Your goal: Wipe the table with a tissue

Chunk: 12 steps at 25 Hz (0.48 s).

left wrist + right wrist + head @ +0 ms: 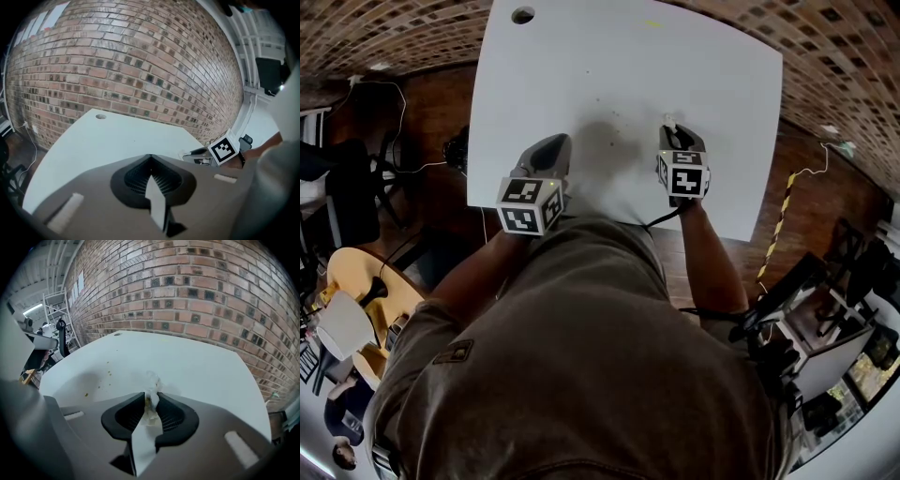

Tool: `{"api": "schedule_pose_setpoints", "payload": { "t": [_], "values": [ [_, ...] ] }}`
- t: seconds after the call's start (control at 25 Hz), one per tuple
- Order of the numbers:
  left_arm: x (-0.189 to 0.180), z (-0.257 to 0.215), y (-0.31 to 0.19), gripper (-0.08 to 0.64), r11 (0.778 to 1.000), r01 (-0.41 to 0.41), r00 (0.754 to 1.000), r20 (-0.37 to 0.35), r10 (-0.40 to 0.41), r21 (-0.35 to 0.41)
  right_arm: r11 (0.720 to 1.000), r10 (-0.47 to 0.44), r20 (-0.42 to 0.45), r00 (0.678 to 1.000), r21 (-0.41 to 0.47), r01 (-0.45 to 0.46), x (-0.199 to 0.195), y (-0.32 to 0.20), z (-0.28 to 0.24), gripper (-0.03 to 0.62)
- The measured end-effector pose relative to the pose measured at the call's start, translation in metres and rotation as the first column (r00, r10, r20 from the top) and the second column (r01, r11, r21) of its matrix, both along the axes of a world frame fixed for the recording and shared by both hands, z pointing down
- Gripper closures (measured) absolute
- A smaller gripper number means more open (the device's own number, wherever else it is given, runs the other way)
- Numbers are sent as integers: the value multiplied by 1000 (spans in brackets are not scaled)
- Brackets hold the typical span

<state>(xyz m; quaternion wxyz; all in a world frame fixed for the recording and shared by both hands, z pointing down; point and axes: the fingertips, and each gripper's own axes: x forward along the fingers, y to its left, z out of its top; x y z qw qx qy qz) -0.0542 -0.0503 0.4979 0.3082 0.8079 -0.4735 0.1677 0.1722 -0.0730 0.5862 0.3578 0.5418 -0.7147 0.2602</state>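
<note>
The white table (628, 75) fills the middle of the head view, with a few small crumbs (86, 394) on it. My right gripper (152, 397) stands over the near part of the table, pointing steeply down. A crumpled white tissue (153, 383), stained yellowish, sits between its parted jaws and rests on the table top. In the head view the tissue (668, 120) shows as a white bit at the right gripper (673, 129). My left gripper (150, 157) hangs over the near left edge, shut with nothing in it, and appears in the head view as the left gripper (551, 142).
A round cable hole (523, 15) sits at the table's far left corner. A brick wall (197, 291) rises right behind the table. Chairs and cables (356, 187) crowd the floor at the left, and a desk with gear (825, 328) stands at the right.
</note>
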Motion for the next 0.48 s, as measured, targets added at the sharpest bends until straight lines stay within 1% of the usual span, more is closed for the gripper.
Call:
{"api": "schedule_pose_setpoints", "payload": {
  "t": [0.28, 0.36, 0.48],
  "values": [
    [4, -2, 0, 558, 1000, 2, 1000, -6, -2, 4, 1000, -24, -10, 1000, -18, 24, 2, 2, 2, 440],
    [4, -2, -1, 558, 1000, 3, 1000, -6, -3, 4, 999, -34, -10, 999, -27, 33, 1, 2, 3, 443],
    [3, -2, -2, 558, 1000, 6, 1000, -7, -6, 3, 998, -52, -8, 999, -44, 51, -2, 2, 5, 468]
  ]
}}
